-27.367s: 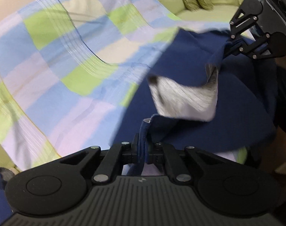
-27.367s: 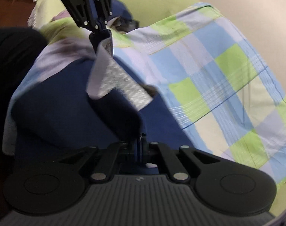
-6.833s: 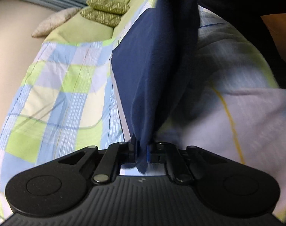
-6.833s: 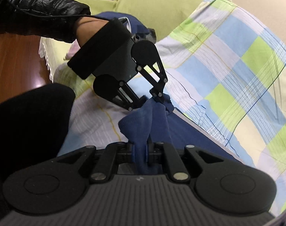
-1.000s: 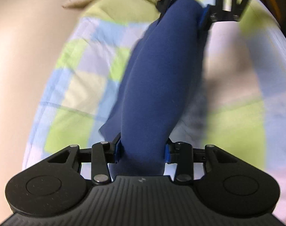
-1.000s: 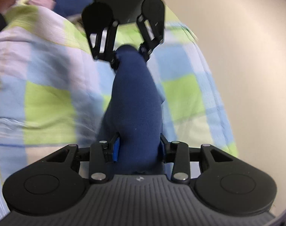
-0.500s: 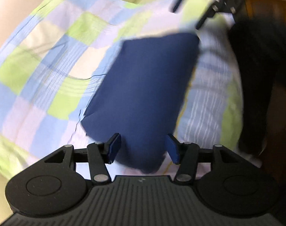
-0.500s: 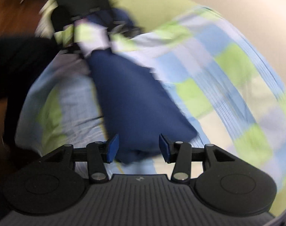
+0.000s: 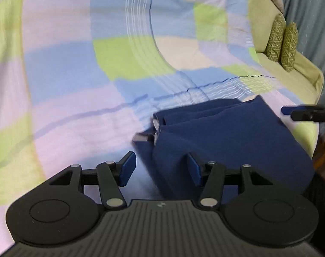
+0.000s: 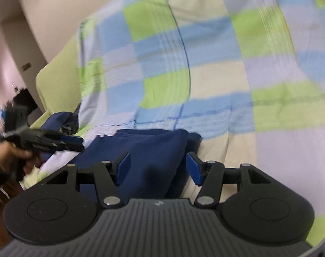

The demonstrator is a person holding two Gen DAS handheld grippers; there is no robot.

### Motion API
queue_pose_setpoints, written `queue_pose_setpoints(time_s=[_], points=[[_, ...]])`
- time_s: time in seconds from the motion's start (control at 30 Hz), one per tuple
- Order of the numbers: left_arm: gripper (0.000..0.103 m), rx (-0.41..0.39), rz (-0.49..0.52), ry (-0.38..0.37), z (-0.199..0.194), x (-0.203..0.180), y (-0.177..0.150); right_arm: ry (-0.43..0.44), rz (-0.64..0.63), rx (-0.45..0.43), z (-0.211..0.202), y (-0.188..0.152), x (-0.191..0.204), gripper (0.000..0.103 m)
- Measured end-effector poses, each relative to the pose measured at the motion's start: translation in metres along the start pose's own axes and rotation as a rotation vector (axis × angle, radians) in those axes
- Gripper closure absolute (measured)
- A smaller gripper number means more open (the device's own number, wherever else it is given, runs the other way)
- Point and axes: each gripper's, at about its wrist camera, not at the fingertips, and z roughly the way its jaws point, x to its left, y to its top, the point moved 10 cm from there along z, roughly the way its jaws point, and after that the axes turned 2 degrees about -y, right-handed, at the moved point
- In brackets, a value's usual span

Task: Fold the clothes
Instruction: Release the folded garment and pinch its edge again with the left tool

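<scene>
Left wrist view: the folded navy-blue cloth garment (image 9: 231, 141) lies on the checked blue-and-green bedsheet (image 9: 76, 75), apparently set down finished, left gripper (image 9: 160, 168) closing without pinching it, right gripper (image 10: 157, 168) opening, released

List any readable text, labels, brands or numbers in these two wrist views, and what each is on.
No readable text anywhere.
Left gripper body: small pale emblem, too small to read.
Right gripper body: similar emblem, unreadable.
Folded navy garment, checked bedsheet: no print or tag legible.

A checked blue, green and lilac bedspread (image 9: 81, 68) covers a pale green sofa (image 9: 299, 72) bearing two patterned cushions (image 9: 282, 42).
</scene>
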Motion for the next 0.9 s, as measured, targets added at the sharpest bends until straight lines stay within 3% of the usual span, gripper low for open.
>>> queue_pose_setpoints(time_s=[0.03, 0.07, 0.13, 0.23, 0.37, 0.43, 0.53, 0.6, 0.67, 0.73, 0.8, 0.9], points=[[0.093, -0.005, -0.022, -0.036, 0.002, 0.0, -0.003, 0.011, 0.029, 0.019, 0.009, -0.003, -0.005, 0.05], [0.097, -0.017, -0.027, -0.06, 0.001, -0.001, -0.005, 0.029, 0.056, 0.032, 0.016, -0.006, -0.007, 0.051], [0.099, -0.029, 0.009, -0.057, 0.001, -0.005, -0.012, 0.077, 0.129, 0.067, 0.026, -0.017, -0.012, 0.085], [0.1, -0.084, 0.055, -0.052, -0.009, -0.018, -0.014, 0.112, 0.16, 0.091, 0.027, -0.023, -0.007, 0.091], [0.1, -0.211, 0.1, -0.032, -0.046, -0.03, 0.006, 0.141, 0.069, 0.024, -0.002, -0.003, 0.02, 0.092], [0.1, -0.24, 0.106, -0.012, -0.042, -0.026, 0.02, 0.145, 0.026, -0.022, -0.012, 0.011, 0.028, 0.092], [0.1, -0.211, 0.074, 0.01, -0.016, -0.007, 0.025, 0.116, 0.009, -0.053, 0.007, 0.024, 0.017, 0.092], [0.1, -0.127, 0.054, 0.03, 0.011, 0.006, 0.014, 0.082, 0.033, -0.012, 0.03, 0.017, 0.001, 0.092], [0.099, -0.097, 0.041, 0.031, 0.027, 0.012, 0.002, 0.067, 0.084, 0.034, 0.045, 0.002, -0.014, 0.092], [0.099, -0.083, 0.028, 0.03, 0.036, 0.015, -0.005, 0.054, 0.139, 0.07, 0.058, -0.013, -0.028, 0.085], [0.099, -0.09, 0.017, 0.028, 0.033, 0.016, -0.005, 0.033, 0.143, 0.035, 0.048, -0.008, -0.03, 0.077], [0.099, -0.085, 0.049, 0.049, 0.033, 0.012, -0.005, -0.03, 0.032, -0.058, 0.024, 0.011, -0.01, 0.076]])
